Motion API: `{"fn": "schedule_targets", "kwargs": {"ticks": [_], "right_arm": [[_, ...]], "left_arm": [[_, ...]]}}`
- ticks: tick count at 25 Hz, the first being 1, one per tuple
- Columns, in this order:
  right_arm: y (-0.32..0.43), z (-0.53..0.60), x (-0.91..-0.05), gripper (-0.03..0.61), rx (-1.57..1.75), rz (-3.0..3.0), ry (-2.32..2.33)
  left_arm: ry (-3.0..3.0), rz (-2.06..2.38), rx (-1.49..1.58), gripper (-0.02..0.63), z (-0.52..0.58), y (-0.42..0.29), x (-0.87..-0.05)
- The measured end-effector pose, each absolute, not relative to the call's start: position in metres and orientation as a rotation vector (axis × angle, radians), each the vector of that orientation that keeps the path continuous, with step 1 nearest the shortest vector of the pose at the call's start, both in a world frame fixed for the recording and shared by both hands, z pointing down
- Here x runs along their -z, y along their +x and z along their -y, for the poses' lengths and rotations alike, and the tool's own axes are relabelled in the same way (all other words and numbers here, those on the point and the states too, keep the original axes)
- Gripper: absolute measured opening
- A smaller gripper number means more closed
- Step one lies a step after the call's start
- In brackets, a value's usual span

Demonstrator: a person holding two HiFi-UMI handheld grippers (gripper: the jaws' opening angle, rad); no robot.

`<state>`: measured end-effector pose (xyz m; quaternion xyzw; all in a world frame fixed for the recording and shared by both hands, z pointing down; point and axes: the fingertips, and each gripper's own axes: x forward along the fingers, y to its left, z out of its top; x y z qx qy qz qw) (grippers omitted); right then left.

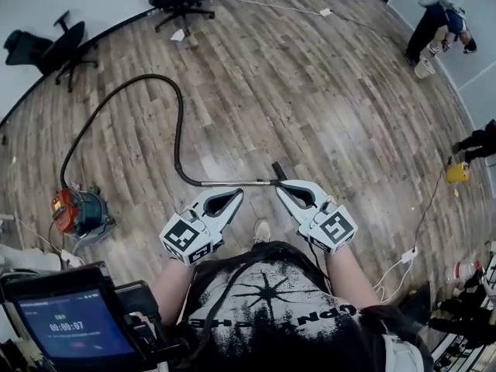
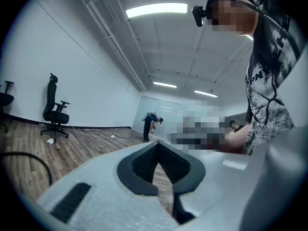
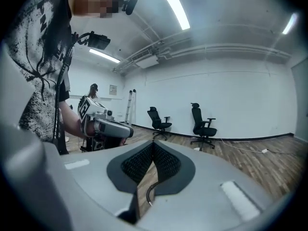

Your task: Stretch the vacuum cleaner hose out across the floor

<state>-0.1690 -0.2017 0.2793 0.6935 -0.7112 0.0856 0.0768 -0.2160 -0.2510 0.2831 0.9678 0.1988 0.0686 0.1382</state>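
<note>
On the wood floor (image 1: 325,99) the hose (image 1: 180,122) curls at eleven o'clock; my left gripper (image 1: 237,194) and right gripper (image 1: 280,187), clenched on nothing, might just bump it away (not grab it).

Both forearms are out ahead of the torso, elbows tucked in. Left gripper (image 1: 235,195) and right gripper (image 1: 284,187) sit side by side, held roughly level, tips angled toward each other but apart. Both jaw pairs are fully together, nothing between the pads. Marker cubes face up.
</note>
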Motion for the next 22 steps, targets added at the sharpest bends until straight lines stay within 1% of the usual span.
{"fn": "schedule_targets", "kwargs": {"ticks": [6,9,18,22], "right_arm": [[-0.126,0.226,-0.299,0.006,-0.27,2.3,1.854],[-0.112,0.248,-0.312,0.006,-0.299,2.38,1.752],[-0.126,0.286,-0.32,0.006,-0.32,2.5,1.552],[-0.128,0.347,-0.344,0.006,-0.398,2.435,1.556]], "left_arm": [[2.849,-0.304,-0.167,0.0,0.267,-0.181,-0.289],[2.834,-0.147,-0.156,0.0,0.284,-0.176,-0.295],[2.787,0.065,-0.173,0.0,0.314,-0.191,-0.306],[2.755,0.026,-0.168,0.0,0.377,-0.194,-0.329]]}}
